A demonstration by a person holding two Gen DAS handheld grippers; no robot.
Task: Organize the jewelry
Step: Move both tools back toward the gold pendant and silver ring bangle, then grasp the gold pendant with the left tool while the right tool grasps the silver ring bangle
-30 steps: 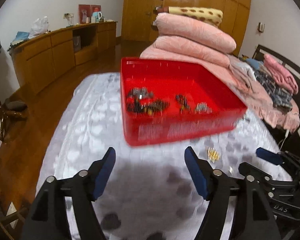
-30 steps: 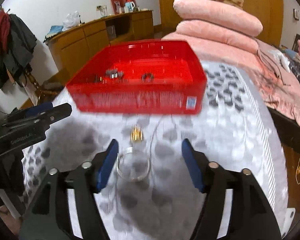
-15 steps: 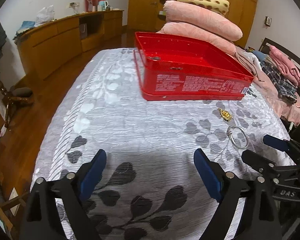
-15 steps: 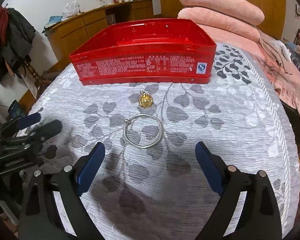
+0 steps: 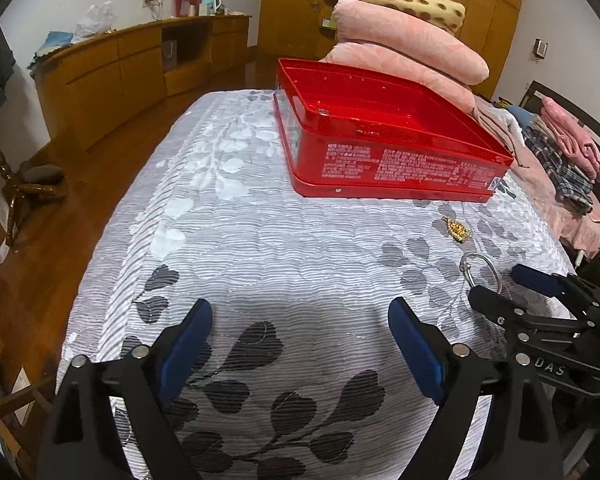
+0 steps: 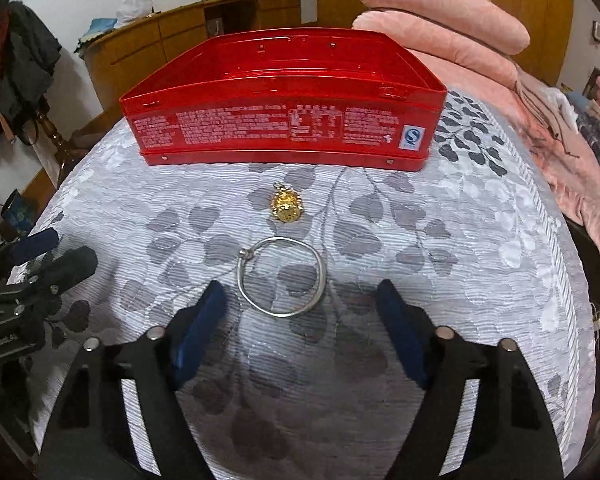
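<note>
A red tin box (image 6: pixel 284 120) stands on the leaf-patterned cloth; it also shows in the left wrist view (image 5: pixel 396 160). In front of it lie a gold pendant (image 6: pixel 287 209) and a silver bangle (image 6: pixel 283 282). My right gripper (image 6: pixel 302 328) is open and empty, low over the cloth, the bangle just ahead between its fingers. My left gripper (image 5: pixel 300 344) is open and empty over bare cloth, left of the jewelry. The pendant (image 5: pixel 457 231) and bangle (image 5: pixel 481 272) show at the right of its view, by the right gripper (image 5: pixel 504 292).
Folded pink blankets (image 5: pixel 412 60) are stacked behind the box. A wooden sideboard (image 5: pixel 132 68) runs along the far wall. Clothes (image 5: pixel 568 148) lie on a bed to the right. The cloth-covered surface drops off at its left and right edges.
Both grippers have dropped lower and pulled back from the box, so its inside is out of view. The right gripper then moved in toward the bangle.
</note>
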